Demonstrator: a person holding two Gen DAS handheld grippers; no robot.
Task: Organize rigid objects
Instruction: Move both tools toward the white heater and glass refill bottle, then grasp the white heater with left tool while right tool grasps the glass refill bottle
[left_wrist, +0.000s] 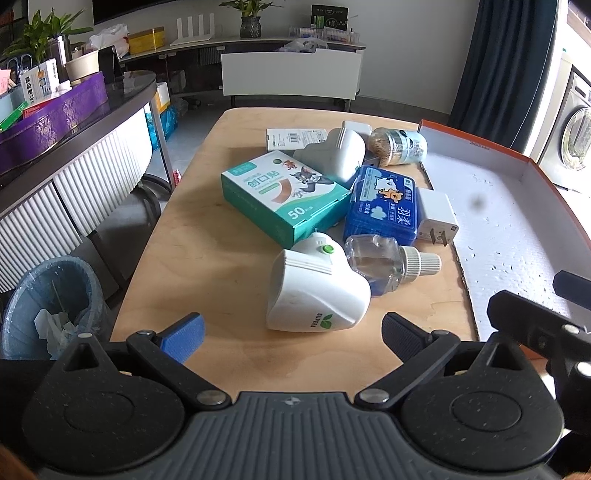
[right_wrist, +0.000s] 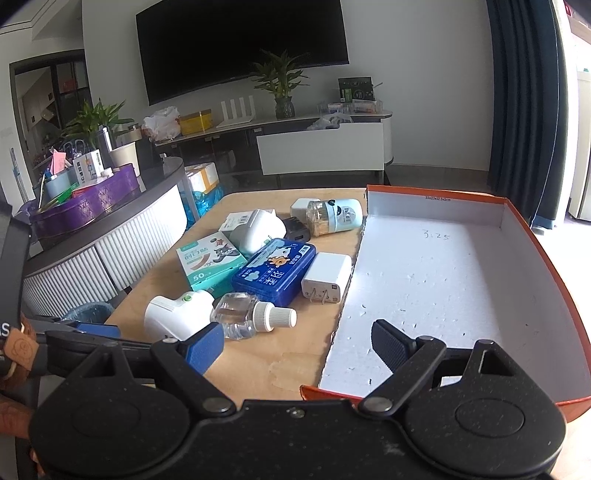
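Observation:
A pile of small objects lies on the wooden table (left_wrist: 192, 266): a white plug-in device with a green button (left_wrist: 316, 291), a clear refill bottle (left_wrist: 384, 264), a teal plaster box (left_wrist: 284, 199), a blue tin (left_wrist: 384, 205), a white charger (left_wrist: 436, 216), a second white device (left_wrist: 338, 155) and a toothpick jar (left_wrist: 399, 146). An empty orange-rimmed white box (right_wrist: 436, 280) stands to the right. My left gripper (left_wrist: 291, 338) is open, just short of the white device. My right gripper (right_wrist: 299, 345) is open over the box's near left corner.
A blue waste bin (left_wrist: 48, 306) stands left of the table on the floor. A dark counter with a purple box (left_wrist: 55, 118) runs along the left. The right gripper's arm (left_wrist: 546, 321) shows at the right of the left wrist view.

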